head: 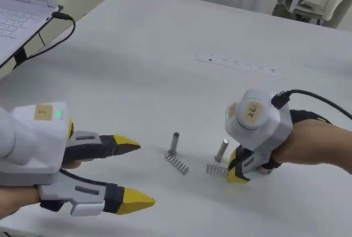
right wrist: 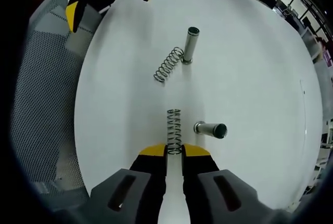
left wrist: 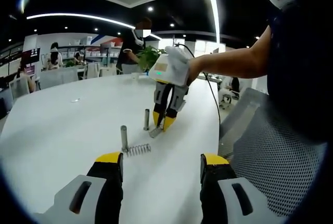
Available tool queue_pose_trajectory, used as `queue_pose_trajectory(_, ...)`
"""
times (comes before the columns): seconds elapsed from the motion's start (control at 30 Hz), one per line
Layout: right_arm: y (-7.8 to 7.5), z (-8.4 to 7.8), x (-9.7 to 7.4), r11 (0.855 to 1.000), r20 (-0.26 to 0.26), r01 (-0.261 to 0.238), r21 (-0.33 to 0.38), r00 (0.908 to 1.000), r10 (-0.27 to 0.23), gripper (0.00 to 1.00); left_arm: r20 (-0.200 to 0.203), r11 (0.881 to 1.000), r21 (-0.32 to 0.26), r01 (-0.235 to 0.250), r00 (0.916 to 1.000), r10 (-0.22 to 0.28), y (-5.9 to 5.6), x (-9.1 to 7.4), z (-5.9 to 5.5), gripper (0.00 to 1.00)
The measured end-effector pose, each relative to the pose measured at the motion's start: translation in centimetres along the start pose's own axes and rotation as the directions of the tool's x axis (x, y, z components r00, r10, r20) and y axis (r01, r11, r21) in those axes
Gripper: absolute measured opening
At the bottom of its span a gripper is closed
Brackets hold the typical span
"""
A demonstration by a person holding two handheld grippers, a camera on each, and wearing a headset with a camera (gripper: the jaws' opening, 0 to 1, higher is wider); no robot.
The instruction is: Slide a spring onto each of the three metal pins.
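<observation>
Two metal pins stand upright on the white table, one left of the other. A loose spring lies at the foot of the left pin. A second spring lies flat by the right pin, and my right gripper is shut on its near end. My left gripper hovers open to the left of the pins, with nothing between its jaws. From there the nearer pin and the loose spring lie just ahead.
A laptop with a black cable sits at the table's far left corner. A white power strip lies beyond the pins. A mesh chair stands at the table's near edge. People are in the background.
</observation>
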State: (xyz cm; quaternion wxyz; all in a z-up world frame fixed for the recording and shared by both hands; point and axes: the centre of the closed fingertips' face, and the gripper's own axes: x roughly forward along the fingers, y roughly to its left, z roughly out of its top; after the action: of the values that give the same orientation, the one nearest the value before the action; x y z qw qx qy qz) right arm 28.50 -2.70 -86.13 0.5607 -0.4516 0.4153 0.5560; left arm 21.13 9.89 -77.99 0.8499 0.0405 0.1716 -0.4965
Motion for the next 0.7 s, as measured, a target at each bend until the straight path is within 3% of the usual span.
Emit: queue_pose_trajectory(0.7, 3.5, 2.0, -4.7, 1.0, 0.069, -0.022, 0.002, 0.9974, 0.022, 0.08, -0.022, 0.996, 0.044, 0.072, 0.9972, -0.071, -1.8, 1.8, 1.2, 0.51)
